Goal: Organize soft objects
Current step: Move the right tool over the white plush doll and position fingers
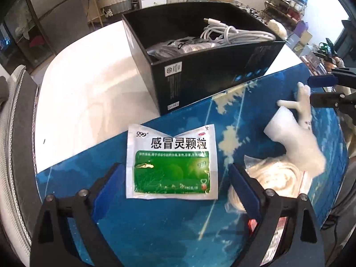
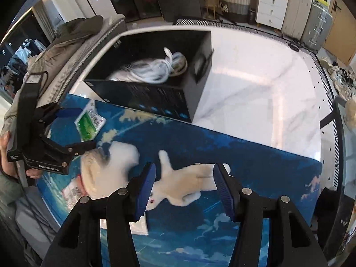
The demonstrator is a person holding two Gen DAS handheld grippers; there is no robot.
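A green and white sachet (image 1: pixel 171 162) lies flat on the blue mat (image 1: pixel 155 222), framed between the spread blue pads of the left gripper (image 1: pixel 175 182), which is held wide and grips nothing. Just right of that gripper's right finger, a clear bag of pale coiled material (image 1: pixel 280 178) is partly covered by the finger, so its contents are hard to make out. A white plush toy (image 2: pixel 184 187) lies on the mat between the wide-set fingers of the right gripper (image 2: pixel 184 187), untouched by either pad; its head end is blurred. Beyond both grippers stands a black box (image 1: pixel 211 75), open on top, in which a white cable (image 1: pixel 233 35) and grey packets half hidden by the near wall are seen. The box rests on a white table (image 2: pixel 255 89).
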